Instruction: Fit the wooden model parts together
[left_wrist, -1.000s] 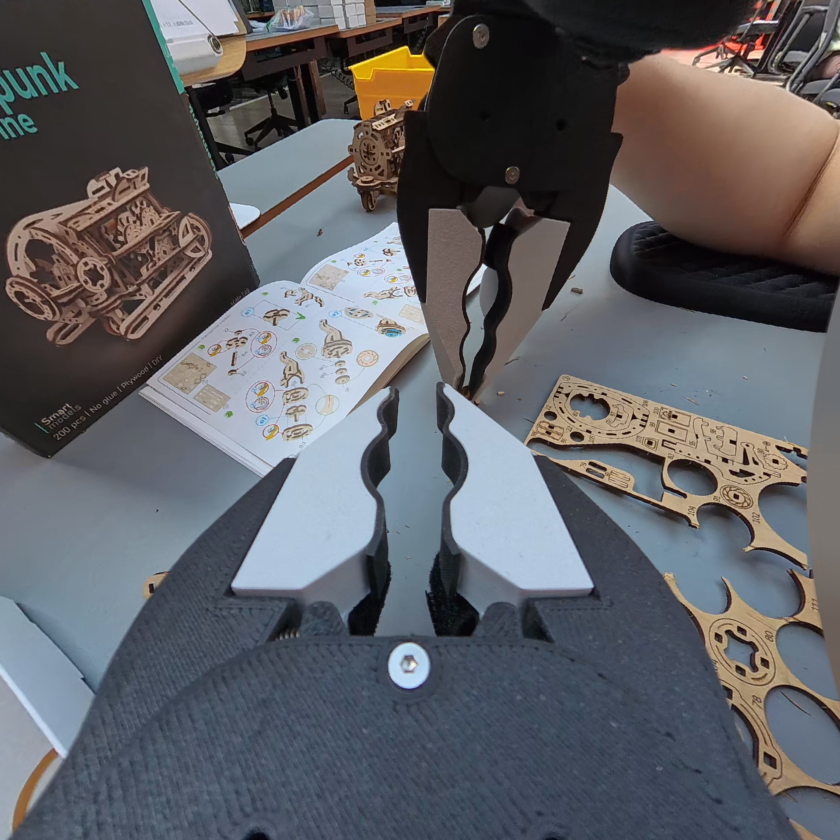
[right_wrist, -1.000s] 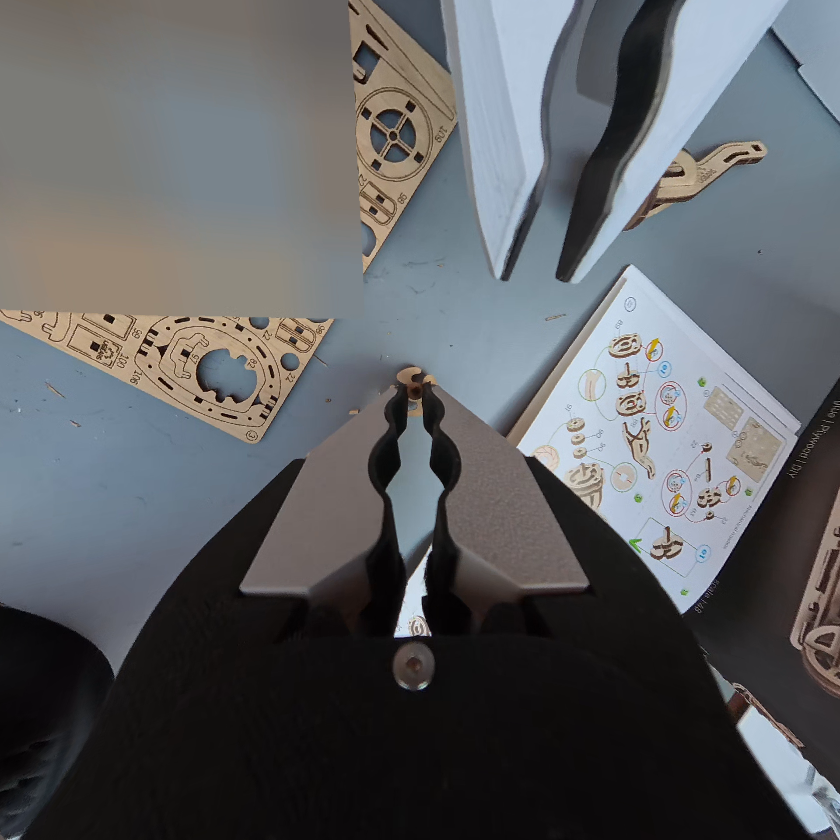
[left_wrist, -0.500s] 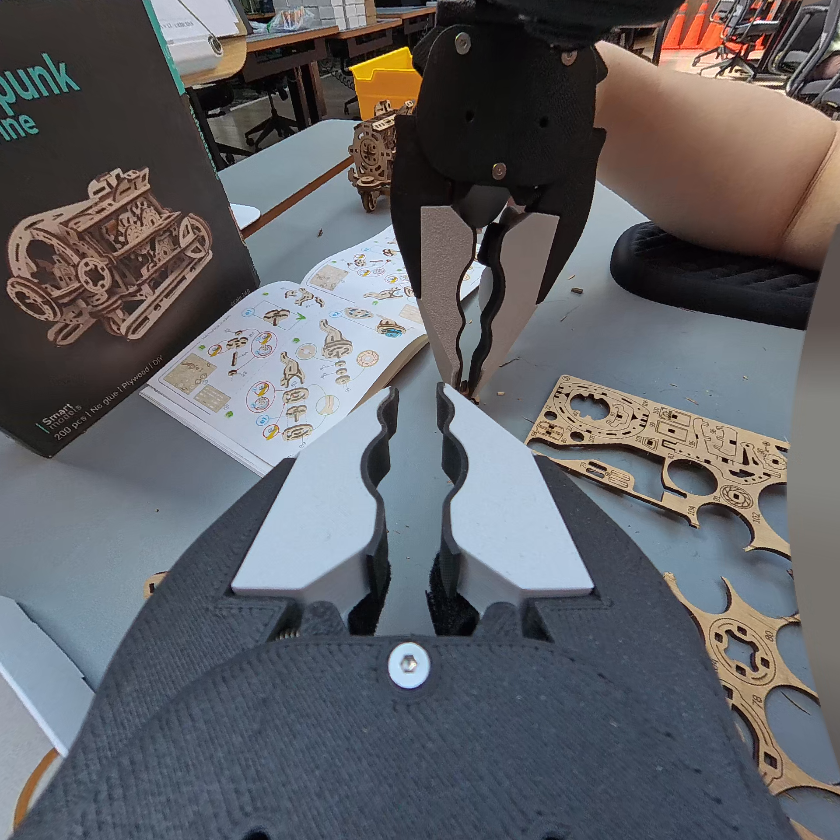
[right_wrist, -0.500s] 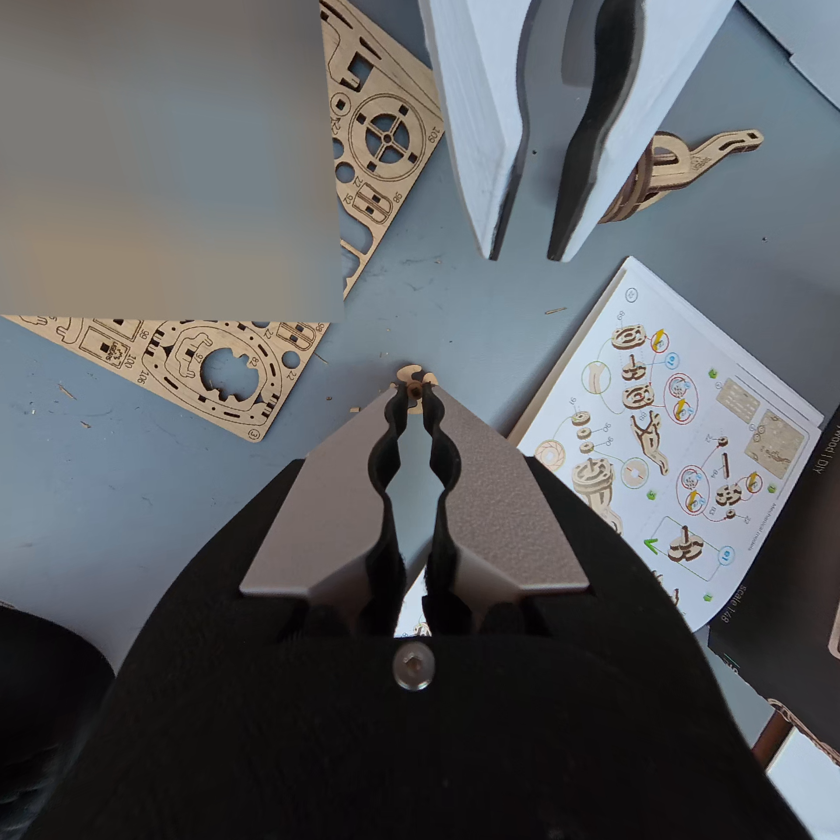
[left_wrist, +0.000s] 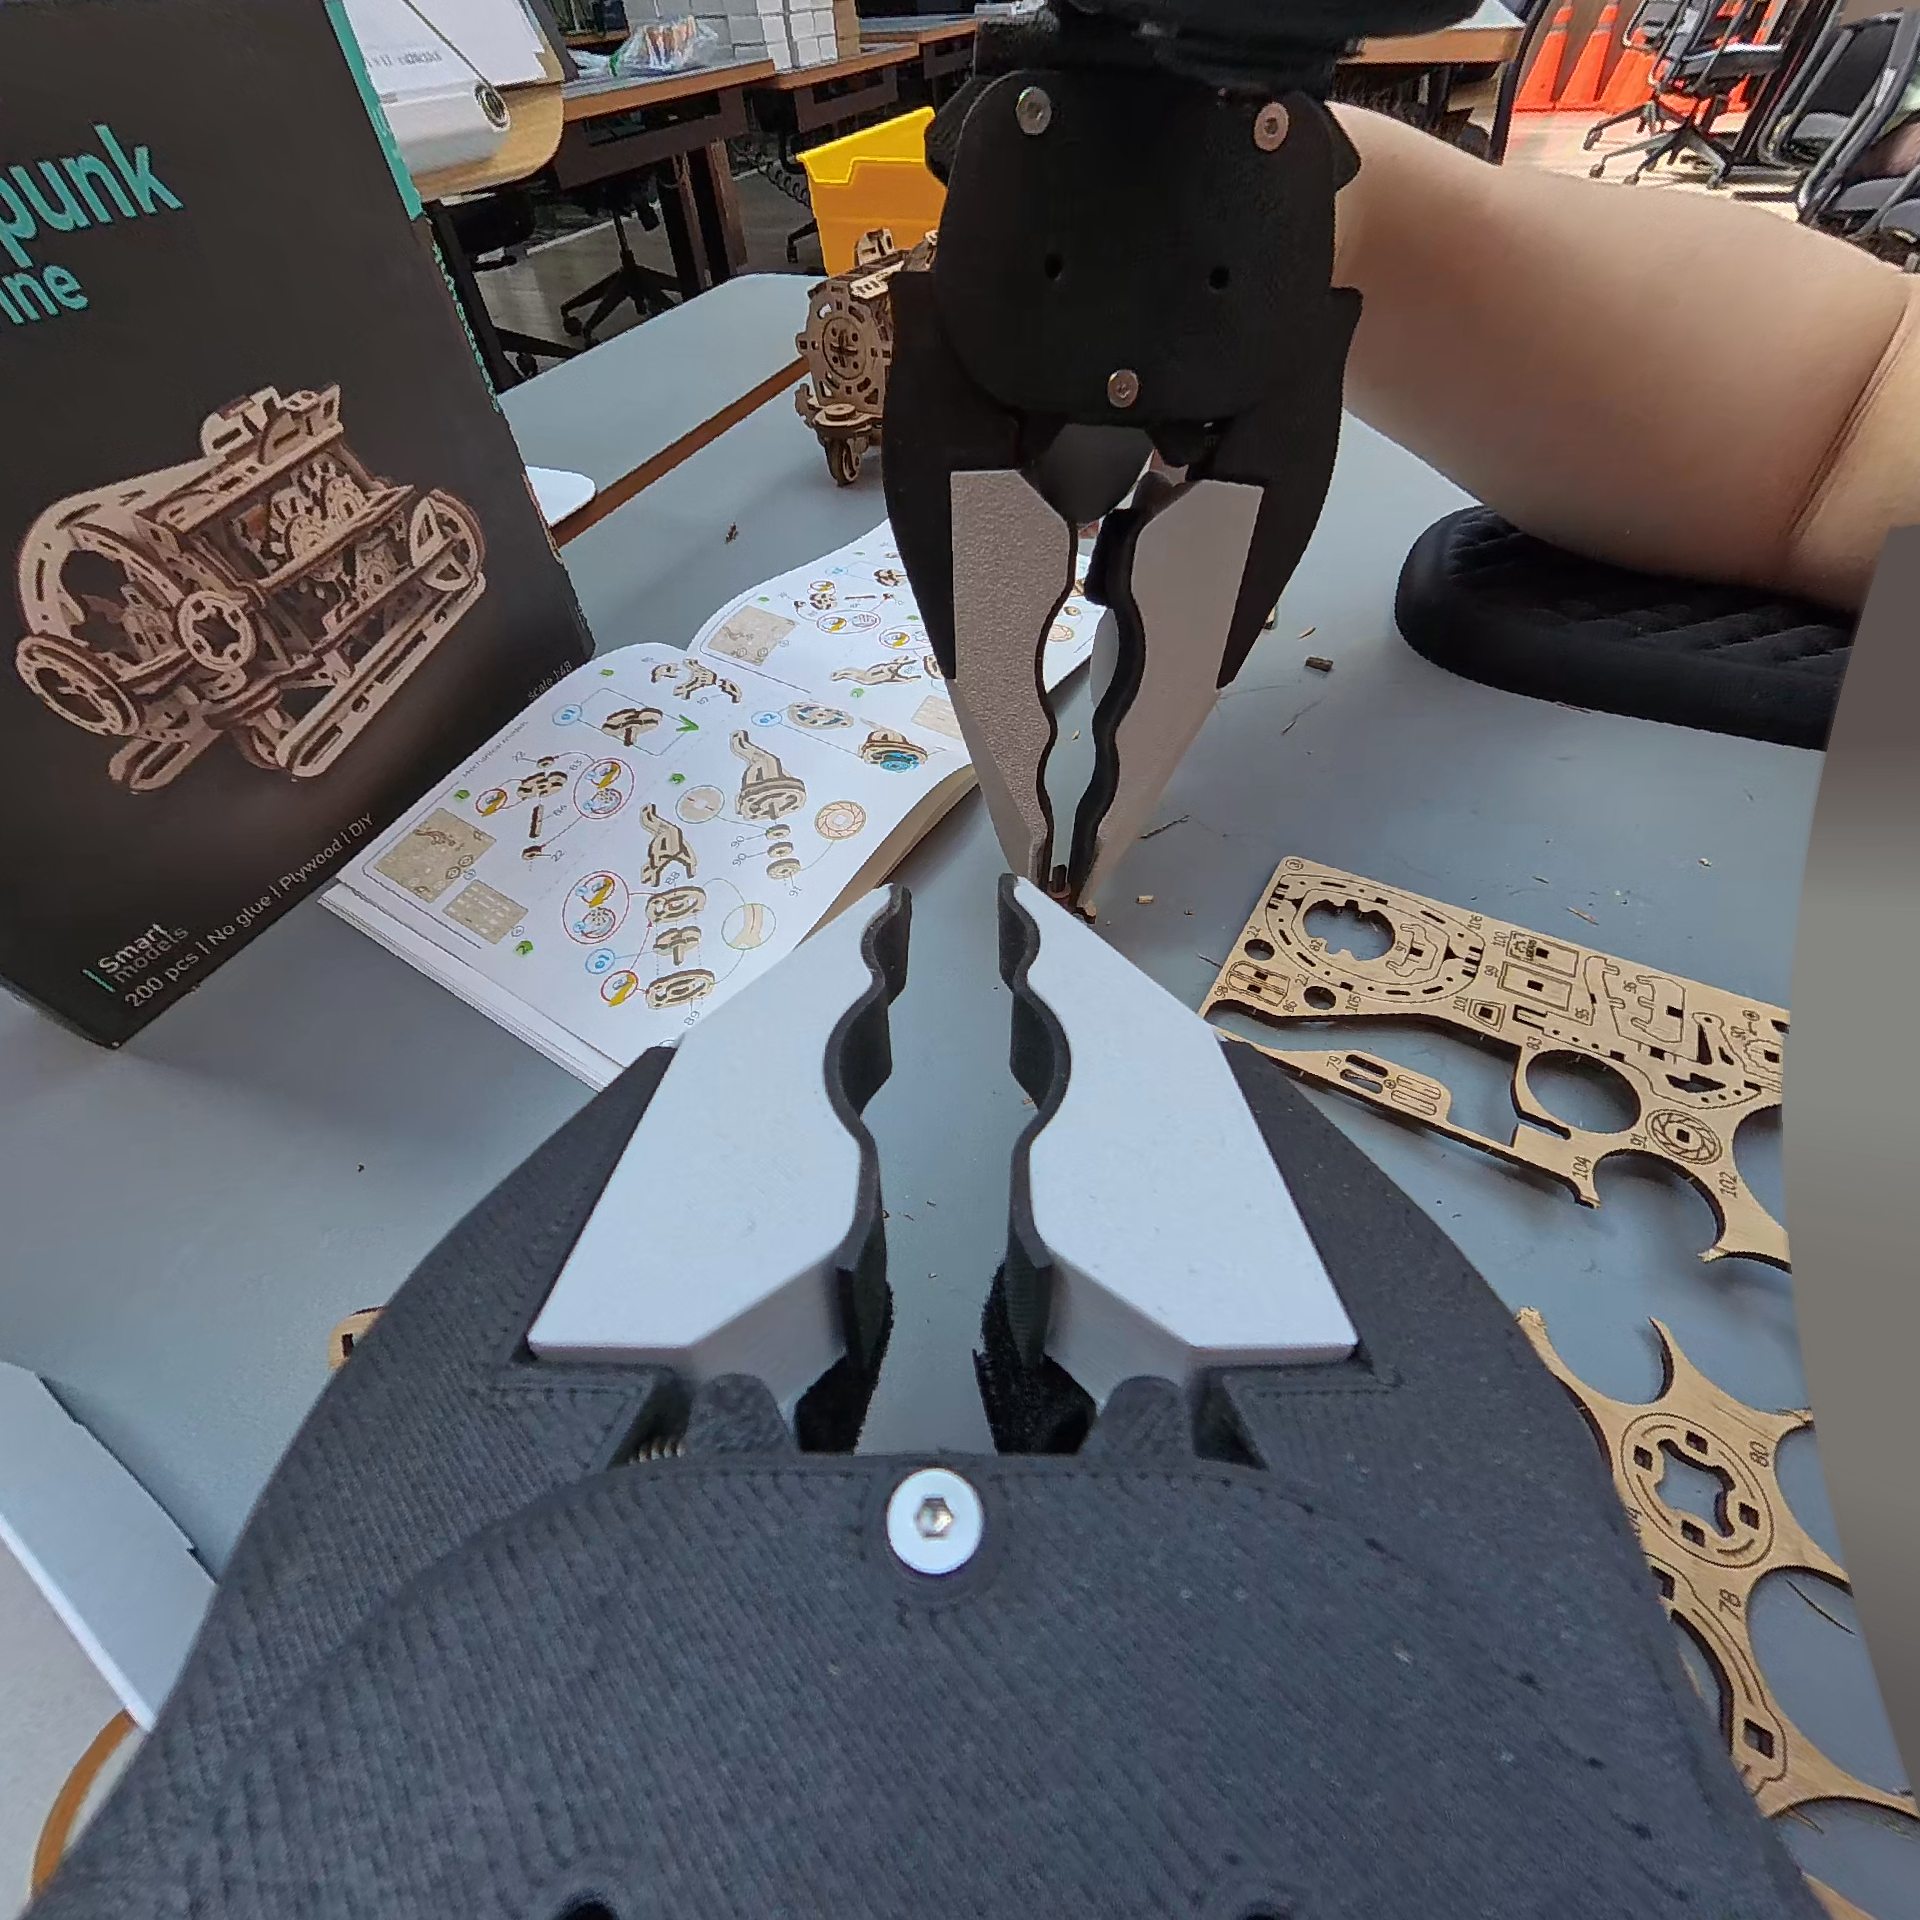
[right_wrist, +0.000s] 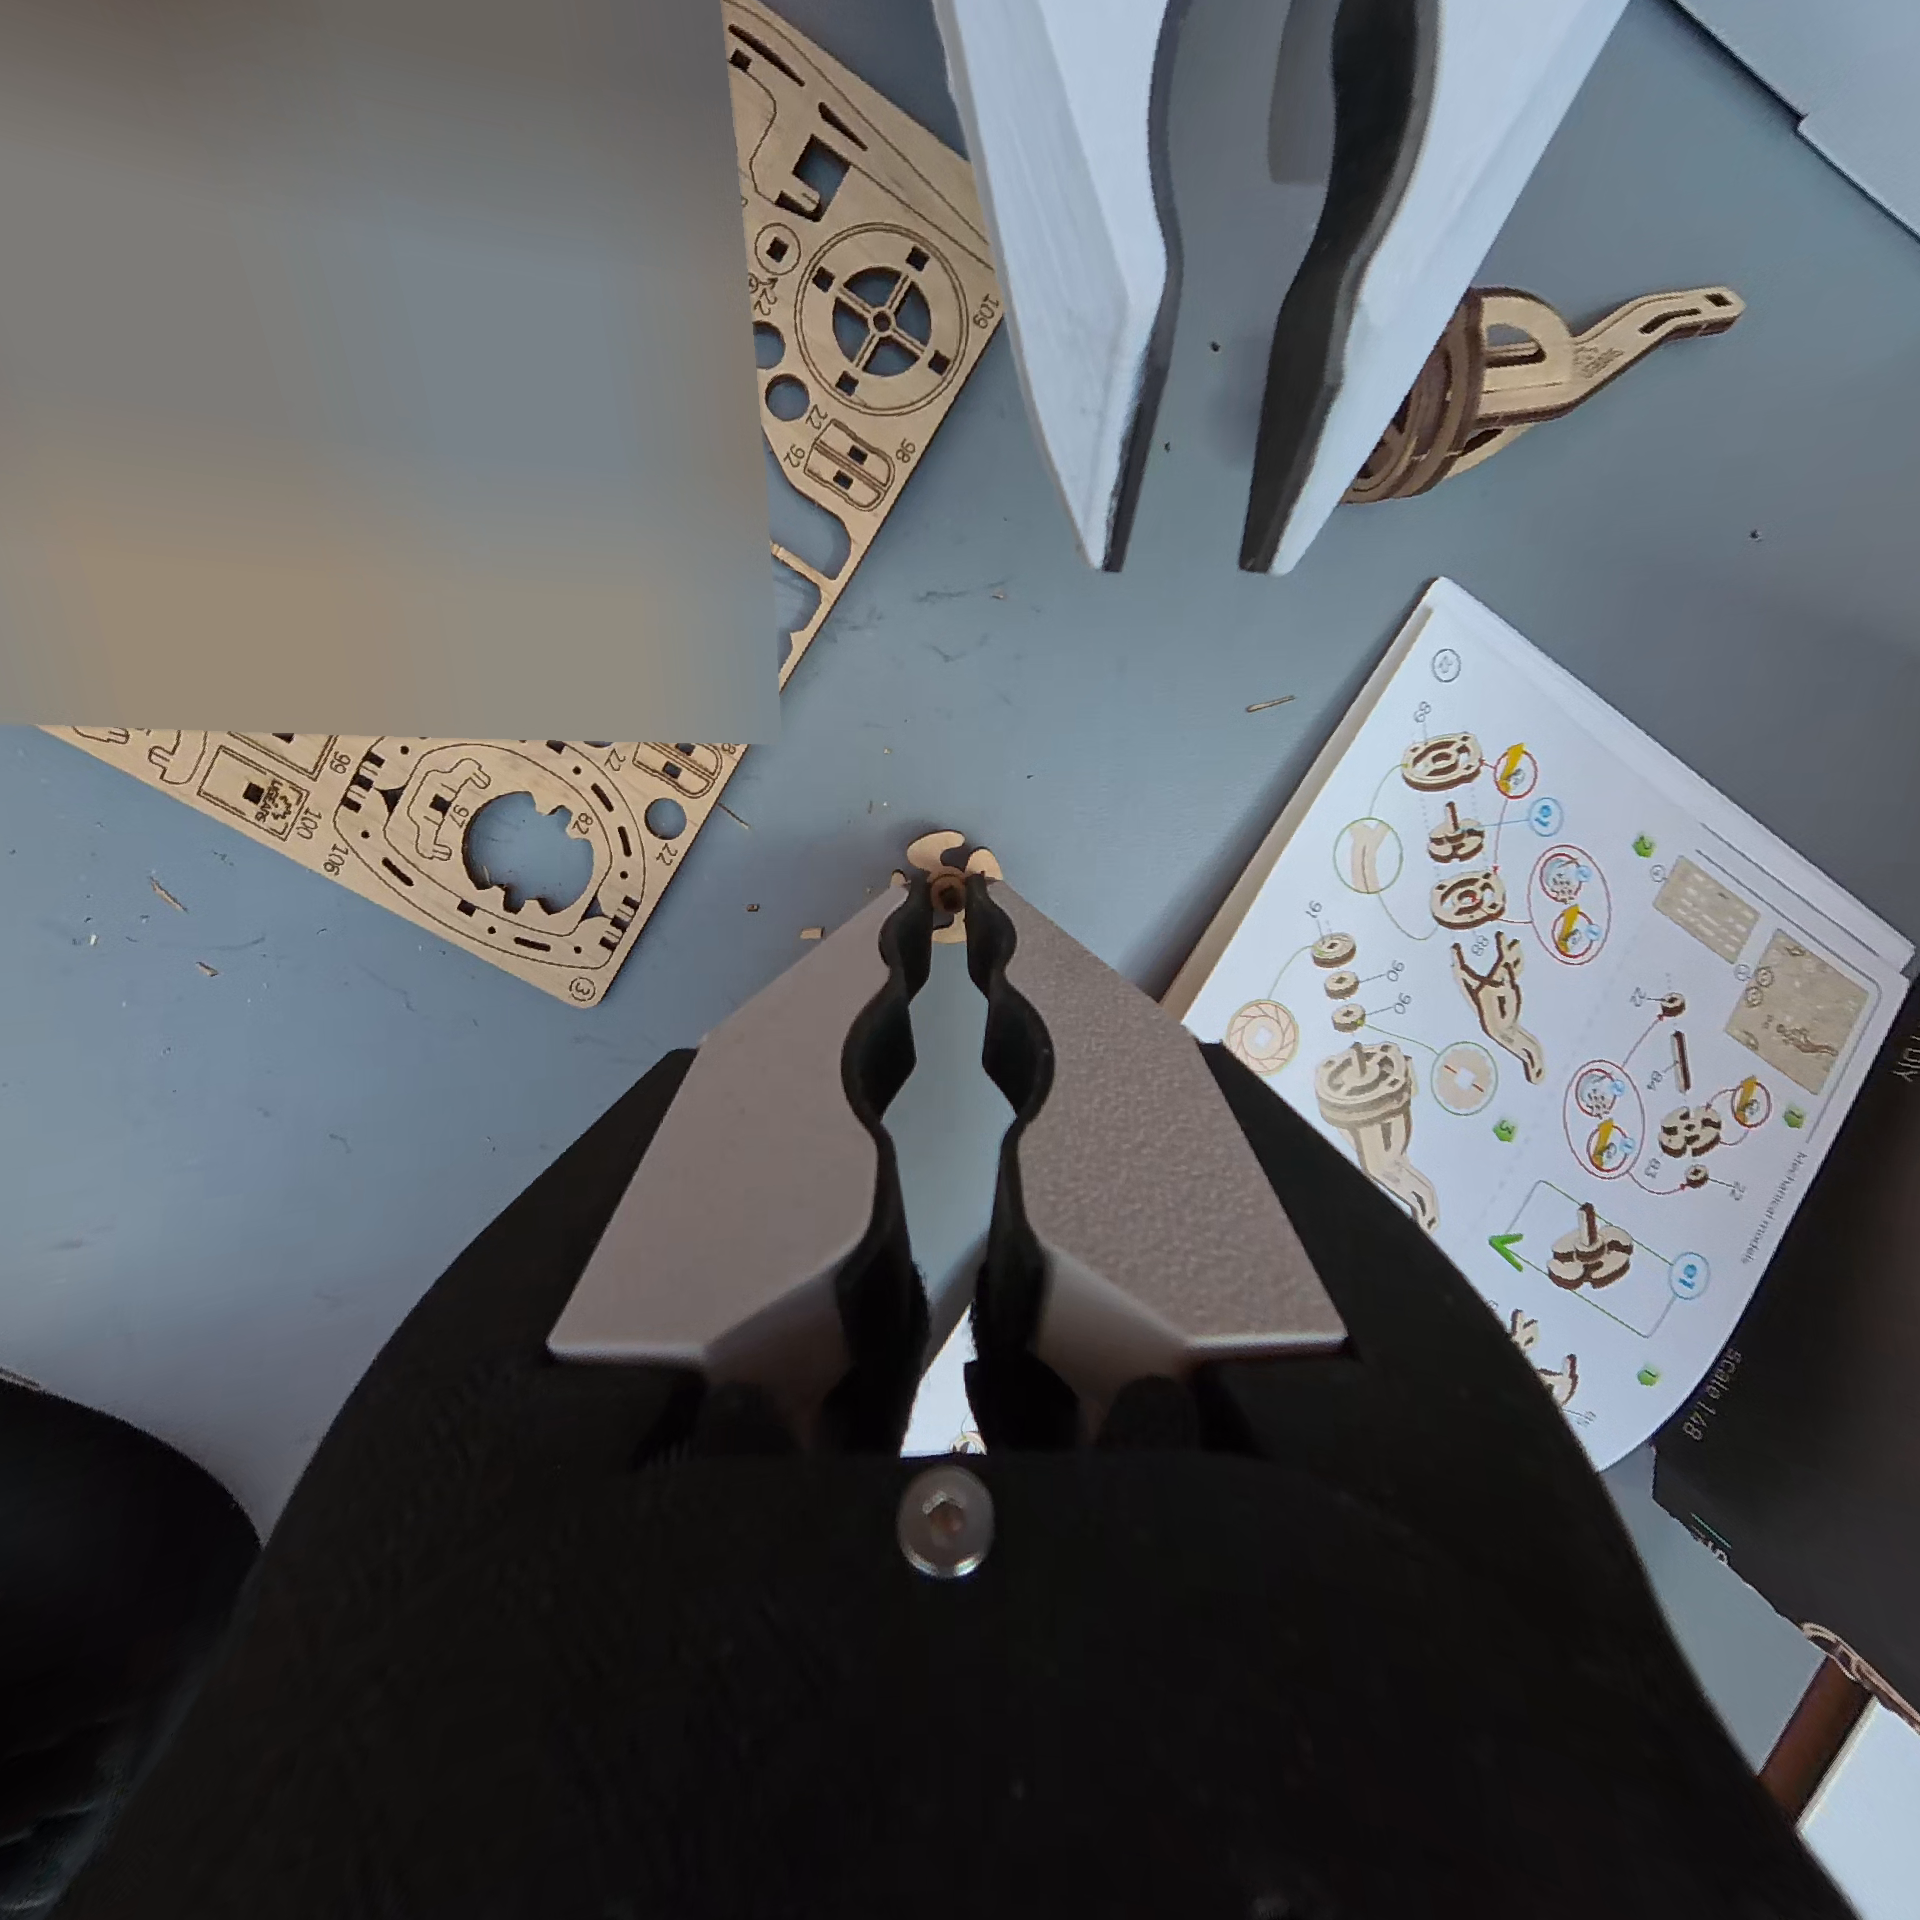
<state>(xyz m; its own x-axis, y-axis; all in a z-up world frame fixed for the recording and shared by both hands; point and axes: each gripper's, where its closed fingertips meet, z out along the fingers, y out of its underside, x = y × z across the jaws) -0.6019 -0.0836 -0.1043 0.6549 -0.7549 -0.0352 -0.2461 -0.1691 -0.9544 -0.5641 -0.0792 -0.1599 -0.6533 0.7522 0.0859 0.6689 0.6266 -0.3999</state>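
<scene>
Right tongs (right_wrist: 945, 883) pointed steeply down at the grey surface (right_wrist: 312, 1143), tips clamped on a tiny wooden peg (right_wrist: 943, 890) standing in a small round wooden part (right_wrist: 951, 854) that lies flat there. Bare grey room all around that part: cut plywood sheet (right_wrist: 499, 862) off to the tongs' left, open instruction booklet (right_wrist: 1558, 987) off to their right, both clear of the tips. Left tongs (left_wrist: 945, 904) held low, aimed at the right pair, 2 fingers (left_wrist: 748, 1143) parted with nothing between, tips just short of the peg. Curved wooden subassembly (right_wrist: 1507, 384) lying just beside the left tongs. Bare forearm (left_wrist: 1610, 364) behind the right tongs, resting on a black pad (left_wrist: 1610, 644).
</scene>
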